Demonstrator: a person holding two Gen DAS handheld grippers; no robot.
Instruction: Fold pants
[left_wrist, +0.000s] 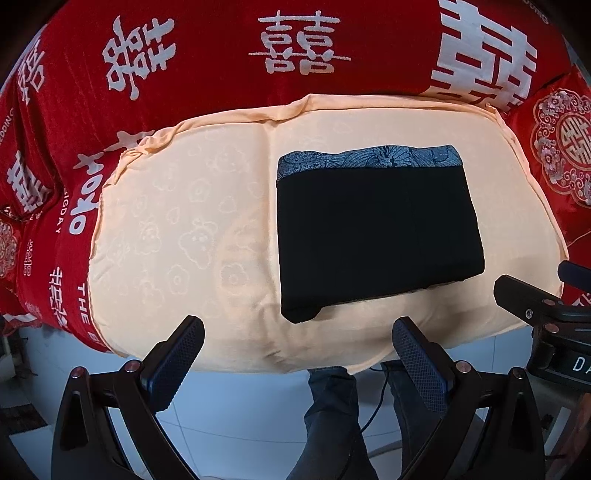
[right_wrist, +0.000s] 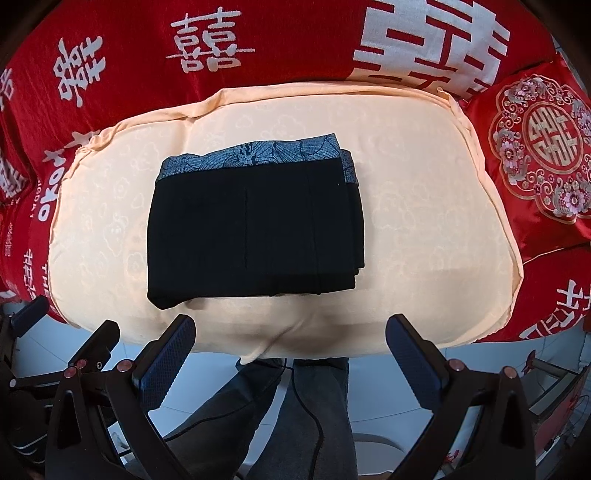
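Black pants (left_wrist: 376, 229) (right_wrist: 251, 229) with a blue-grey patterned waistband (left_wrist: 369, 158) (right_wrist: 255, 157) lie folded into a compact rectangle on a peach cushion (left_wrist: 184, 229) (right_wrist: 424, 221). My left gripper (left_wrist: 299, 332) hovers open above the cushion's near edge, short of the pants, with nothing between its fingers. My right gripper (right_wrist: 291, 328) is open too, held back over the same near edge, empty. In the left wrist view the right gripper (left_wrist: 532, 306) shows at the right edge. In the right wrist view the left gripper (right_wrist: 74, 343) shows at the lower left.
A red bedspread (left_wrist: 221, 74) (right_wrist: 258, 55) with white characters surrounds the cushion. A red embroidered pillow (left_wrist: 561, 147) (right_wrist: 539, 147) lies to the right. Below are a person's legs in dark trousers (left_wrist: 332, 406) (right_wrist: 314, 406), a thin cable and white floor tiles (left_wrist: 240, 406).
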